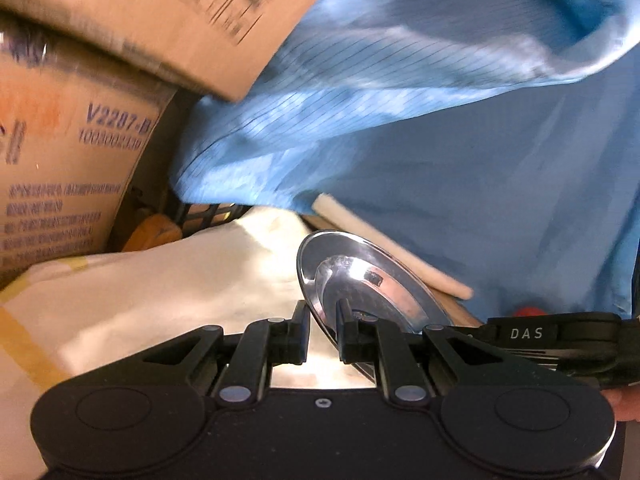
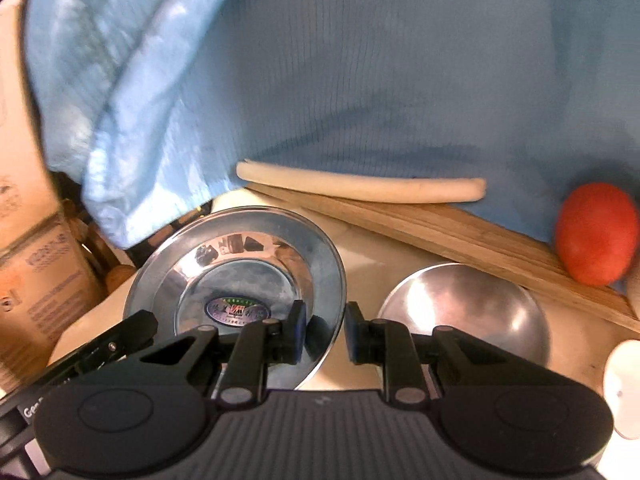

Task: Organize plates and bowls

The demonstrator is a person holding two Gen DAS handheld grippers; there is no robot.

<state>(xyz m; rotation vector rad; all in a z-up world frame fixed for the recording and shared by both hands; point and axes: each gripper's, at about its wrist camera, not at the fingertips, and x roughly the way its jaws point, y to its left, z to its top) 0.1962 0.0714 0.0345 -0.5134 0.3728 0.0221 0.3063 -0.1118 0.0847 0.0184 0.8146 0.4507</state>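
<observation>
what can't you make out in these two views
- Carton print, left wrist view: blurred by motion.
- Steel bowl, right wrist view: near edge hidden behind the right gripper.
- White object, right wrist view: cut off by the frame edge, unidentifiable.
- Plate sticker, right wrist view: lettering too small.

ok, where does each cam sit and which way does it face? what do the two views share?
Left wrist: on the left hand-held gripper, looking forward along its fingers, shut on the steel plate; beyond, blue sleeve and cardboard boxes; a fingertip at the right edge.
Right wrist: on the right hand-held gripper, looking down over the plate's rim between its fingers, steel bowl, cutting board, tomato; the blue garment fills the back.
Shared: plate, board, white roll, blue garment.
</observation>
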